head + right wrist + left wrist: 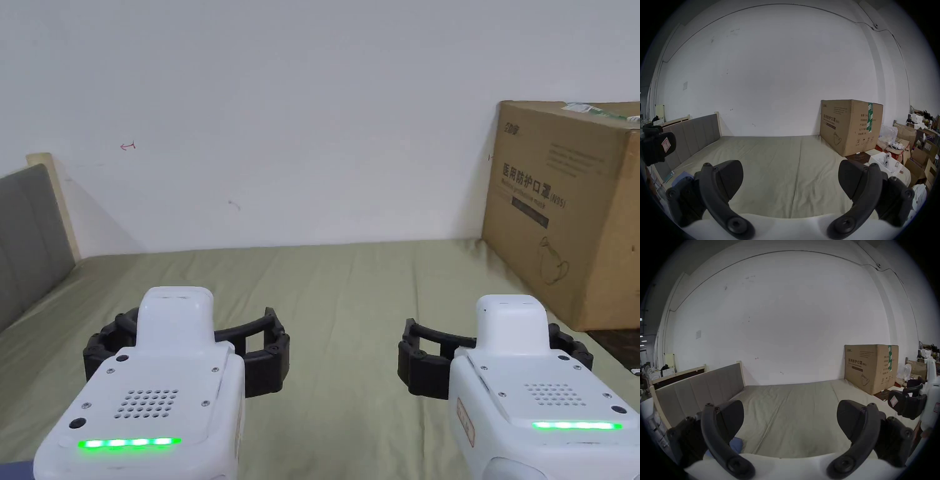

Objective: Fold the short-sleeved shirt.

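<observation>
1. The left gripper (187,350) hangs above the olive-green bed sheet (337,300); its jaws stand wide apart with bare sheet between them, holding nothing; in the left gripper view the two dark fingers (730,417) frame a broad gap.

2. The right gripper (494,359) hangs level with it, well apart to the side; its jaws are spread just as wide, and its fingers (852,178) have nothing between them but creased sheet.

3. A bit of blue cloth (736,445) peeks out low beside the left gripper's left finger, lying on the sheet close to the near edge; a similar blue patch (682,176) shows beyond the right gripper's left finger, near the bed's side; I cannot tell whether this is the shirt, as too little of it shows.

4. Ahead of both sets of fingers the sheet runs flat to a white wall (312,125); a large cardboard box (562,212) sits on the bed's far corner, ahead and to the right of the right gripper's fingers.

5. A grey padded headboard (28,237) runs along the bed's edge, off to the left of the left gripper's fingers.

6. Past the box, further right of the right gripper's fingers, lie heaped cartons and plastic bags (906,146).
</observation>
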The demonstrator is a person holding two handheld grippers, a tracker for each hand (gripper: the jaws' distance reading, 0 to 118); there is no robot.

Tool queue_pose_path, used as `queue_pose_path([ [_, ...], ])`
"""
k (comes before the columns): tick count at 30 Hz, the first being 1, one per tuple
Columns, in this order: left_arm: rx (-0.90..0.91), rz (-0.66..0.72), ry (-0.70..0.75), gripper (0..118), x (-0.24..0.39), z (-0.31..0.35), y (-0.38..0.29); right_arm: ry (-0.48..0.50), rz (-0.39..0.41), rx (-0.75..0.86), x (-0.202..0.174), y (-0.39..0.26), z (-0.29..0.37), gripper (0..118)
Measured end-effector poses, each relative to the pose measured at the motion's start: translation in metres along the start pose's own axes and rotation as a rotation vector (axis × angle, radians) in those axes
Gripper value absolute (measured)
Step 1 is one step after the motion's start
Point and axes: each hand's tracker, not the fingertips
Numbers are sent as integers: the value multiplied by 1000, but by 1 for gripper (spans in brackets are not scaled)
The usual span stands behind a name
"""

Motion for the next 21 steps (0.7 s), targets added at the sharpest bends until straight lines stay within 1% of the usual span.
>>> queue_pose_path([
  [5, -13, -27, -1, 115, 7, 2, -1, -17, 26, 1, -1, -1, 0, 116],
  [7, -32, -47, -11, 115, 9, 2, -1, -9, 17, 0, -1, 0, 0, 116],
  [10, -44, -19, -35, 115, 8, 3, 0, -6, 13, -6, -1, 0, 0, 116],
  [13, -71, -17, -25, 115, 8, 2, 2, -19, 24, -9, -2, 0, -1, 116],
  [17, -77, -21, 13, 115, 9, 2, 2, -6, 8, -12, -2, 0, -1, 116],
  [21, -86, -21, -13, 115, 8, 2, 5, -10, 14, -24, -2, -2, -3, 116],
])
